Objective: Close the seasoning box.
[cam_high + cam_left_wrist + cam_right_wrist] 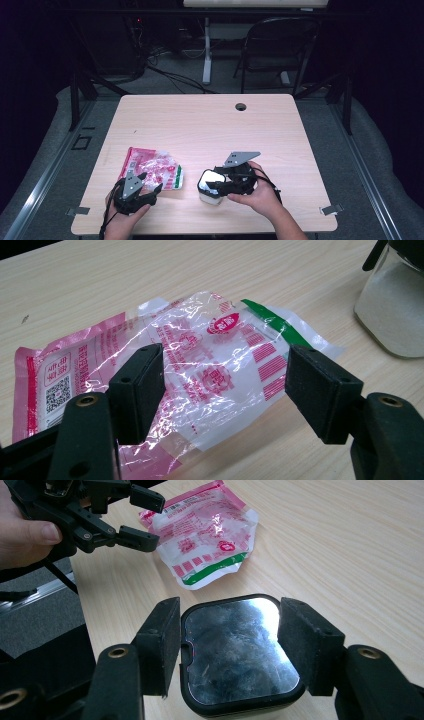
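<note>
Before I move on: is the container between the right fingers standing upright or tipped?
Upright. The container stands on its base on the table, its black-rimmed top facing up, in the high view and the right gripper view.

The left gripper [150, 186] sits low at the near table edge, gripped from below by the left hand [122, 220], its jaws spread wide (pads well apart). The right gripper [214, 181] points leftward, the right hand [257, 196] wrapped around its body, jaws likewise standing wide open.
</note>
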`<state>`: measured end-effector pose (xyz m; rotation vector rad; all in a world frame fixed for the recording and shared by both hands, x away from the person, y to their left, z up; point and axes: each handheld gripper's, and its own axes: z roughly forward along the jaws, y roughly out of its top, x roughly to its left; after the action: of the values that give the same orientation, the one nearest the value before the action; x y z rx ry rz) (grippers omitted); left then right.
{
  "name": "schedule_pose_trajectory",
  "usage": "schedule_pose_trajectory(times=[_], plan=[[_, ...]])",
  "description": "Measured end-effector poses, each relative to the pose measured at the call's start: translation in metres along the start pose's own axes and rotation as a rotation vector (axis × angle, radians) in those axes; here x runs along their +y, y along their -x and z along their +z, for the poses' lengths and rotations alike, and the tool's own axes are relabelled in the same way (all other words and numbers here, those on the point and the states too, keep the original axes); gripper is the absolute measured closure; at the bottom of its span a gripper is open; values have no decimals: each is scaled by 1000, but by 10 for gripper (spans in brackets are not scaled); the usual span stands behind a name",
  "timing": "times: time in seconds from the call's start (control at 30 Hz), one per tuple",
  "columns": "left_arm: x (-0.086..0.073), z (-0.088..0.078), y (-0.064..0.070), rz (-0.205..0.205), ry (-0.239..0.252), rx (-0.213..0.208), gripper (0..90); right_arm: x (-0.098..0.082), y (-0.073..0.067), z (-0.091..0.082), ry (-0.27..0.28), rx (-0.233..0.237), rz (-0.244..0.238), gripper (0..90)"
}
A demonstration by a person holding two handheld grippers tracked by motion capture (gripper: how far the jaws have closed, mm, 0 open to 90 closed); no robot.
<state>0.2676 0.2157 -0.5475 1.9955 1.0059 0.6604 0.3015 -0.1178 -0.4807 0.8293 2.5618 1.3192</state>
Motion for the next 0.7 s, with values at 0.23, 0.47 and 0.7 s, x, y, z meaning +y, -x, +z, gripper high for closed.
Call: schedule_pose_trajectory(times=[0.23,0.47,0.7], plan=[[0,1,-1,-9,5,3,326,0,1,-1,8,-3,9,422],[0,0,-3,-15,4,3,326,0,3,-2,20,-13,11,401],[0,-1,-7,-28,8,6,326,0,6,-5,43,-34,28,395]])
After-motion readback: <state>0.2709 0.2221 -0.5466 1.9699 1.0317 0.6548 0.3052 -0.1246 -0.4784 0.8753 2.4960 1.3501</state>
